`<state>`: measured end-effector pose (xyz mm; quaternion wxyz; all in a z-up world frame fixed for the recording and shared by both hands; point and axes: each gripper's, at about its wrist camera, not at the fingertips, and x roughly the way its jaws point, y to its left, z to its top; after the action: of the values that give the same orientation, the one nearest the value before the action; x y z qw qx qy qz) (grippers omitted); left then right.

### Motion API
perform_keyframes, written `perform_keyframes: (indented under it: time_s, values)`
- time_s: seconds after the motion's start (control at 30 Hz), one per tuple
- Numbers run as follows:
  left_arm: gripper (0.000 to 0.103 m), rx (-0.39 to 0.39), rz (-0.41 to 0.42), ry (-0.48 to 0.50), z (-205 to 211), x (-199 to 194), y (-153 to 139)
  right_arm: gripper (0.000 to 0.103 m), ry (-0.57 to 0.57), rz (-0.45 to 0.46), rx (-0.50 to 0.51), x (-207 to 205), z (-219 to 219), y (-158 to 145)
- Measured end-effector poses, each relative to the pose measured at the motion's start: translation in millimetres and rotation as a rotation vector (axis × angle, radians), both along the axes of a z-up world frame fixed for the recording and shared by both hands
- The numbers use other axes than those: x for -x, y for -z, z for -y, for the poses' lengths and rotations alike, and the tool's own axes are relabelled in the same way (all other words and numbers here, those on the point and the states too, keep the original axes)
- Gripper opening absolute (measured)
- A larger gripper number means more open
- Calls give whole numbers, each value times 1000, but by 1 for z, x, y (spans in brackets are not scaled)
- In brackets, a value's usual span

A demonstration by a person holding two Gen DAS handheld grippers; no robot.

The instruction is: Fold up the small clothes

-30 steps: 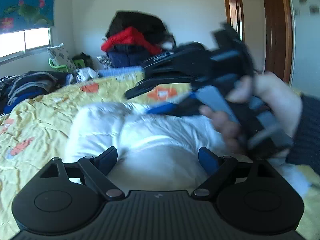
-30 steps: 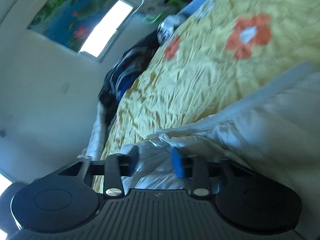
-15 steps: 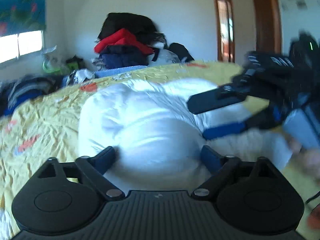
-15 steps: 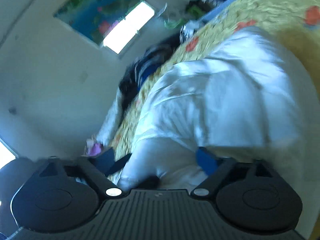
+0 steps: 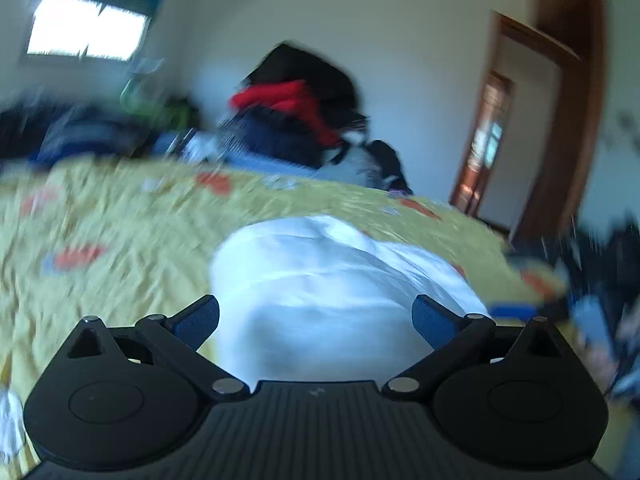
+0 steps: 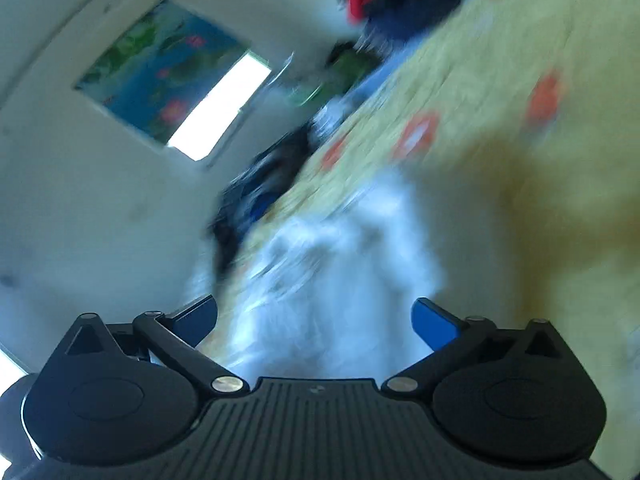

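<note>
Since half a second ago, my right gripper has slid out to the far right edge of the left wrist view, where it is only a blur of blue and black, and the white garment no longer fills the space ahead of my left gripper. On my left side the jaws are spread wide, with nothing between the blue pads; the garment lies in a bundled heap on the yellow bedspread just ahead of them, and I cannot tell whether the pads touch it.

From the right wrist view, tilted hard over, the right gripper also has its jaws wide apart and grips nothing. The white garment shows as a smeared pale shape in front of it, on the yellow bedspread with its orange flower prints.

Beyond the far side of the bed I see a pile of clothes, red and dark, against the wall, a bright window to the left and a wooden door frame to the right. Both views are heavily blurred.
</note>
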<state>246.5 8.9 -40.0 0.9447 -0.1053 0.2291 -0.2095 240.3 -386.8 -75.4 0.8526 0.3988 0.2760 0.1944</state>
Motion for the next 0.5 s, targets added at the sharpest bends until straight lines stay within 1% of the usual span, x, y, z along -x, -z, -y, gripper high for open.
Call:
perform_keyframes:
  time_s: [0.07, 0.1, 0.17, 0.2, 0.23, 0.27, 0.3, 0.4, 0.47, 0.5]
  values:
    - [103, 97, -154, -54, -22, -30, 11, 102, 49, -87, 96, -12, 12, 2]
    - [103, 142, -233, -70, -30, -45, 21, 102, 58, -129, 124, -19, 17, 7]
    - [103, 223, -365, -91, -39, -67, 42, 100, 25, -204, 151, -30, 18, 22]
    - [103, 264, -412, -89, -40, -74, 50, 102, 17, -241, 158, -36, 17, 30]
    - [103, 312, -434, -73, -40, -76, 57, 102, 14, -200, 155, -33, 16, 30]
    - [103, 343, -447, -58, -38, -78, 60, 102, -10, -206, 136, -35, 15, 31]
    - [103, 355, -454, -49, -34, -79, 61, 102, -24, -197, 115, -35, 11, 32]
    - [103, 357, -445, -2, -17, -81, 63, 102, -102, -193, 27, -39, -4, 41]
    - [99, 343, -437, 8, -7, -82, 61, 100, -138, -181, 16, -43, -15, 40]
    - [95, 331, -423, 6, -4, -81, 58, 96, -162, -167, 13, -48, -22, 40]
